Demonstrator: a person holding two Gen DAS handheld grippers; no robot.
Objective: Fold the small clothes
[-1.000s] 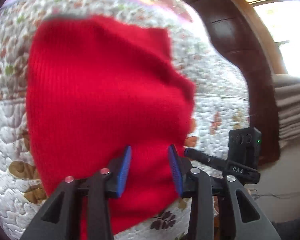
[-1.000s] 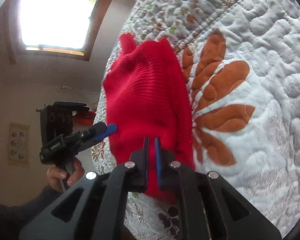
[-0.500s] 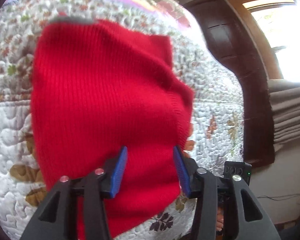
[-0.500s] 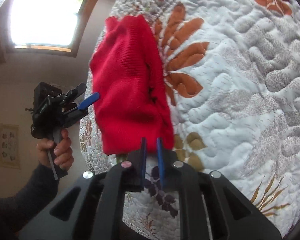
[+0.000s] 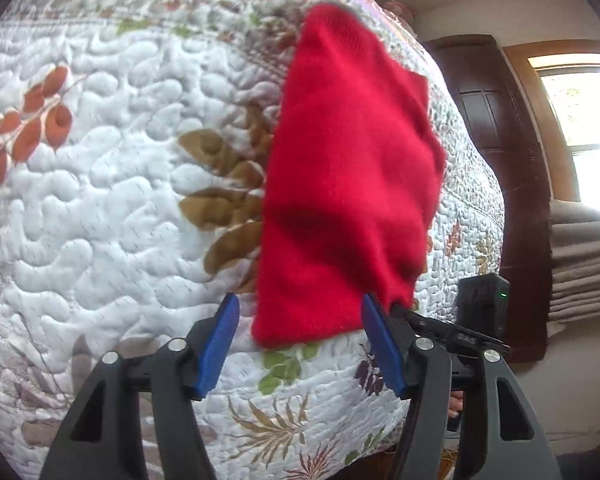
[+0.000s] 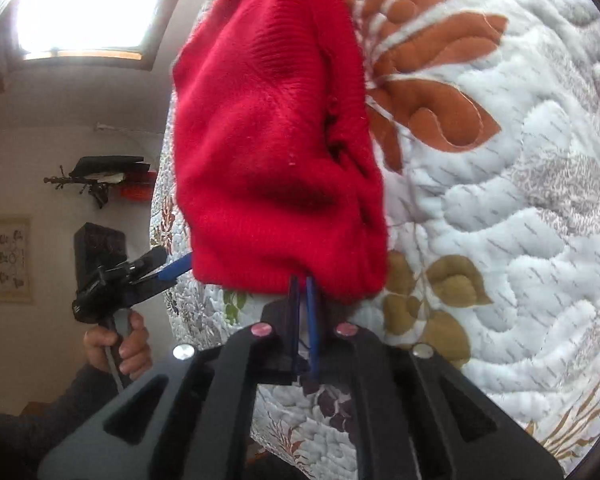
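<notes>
The red garment is ribbed knit cloth, soft and matt. The quilt is stitched, puckered cloth. Blue fingers look like smooth plastic on matt black arms.

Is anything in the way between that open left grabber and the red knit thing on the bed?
Nothing visible. The left gripper is open, its blue pads either side of the near edge of the red knit garment, with only the quilt beneath. The right gripper is shut on that same edge's corner.
</notes>
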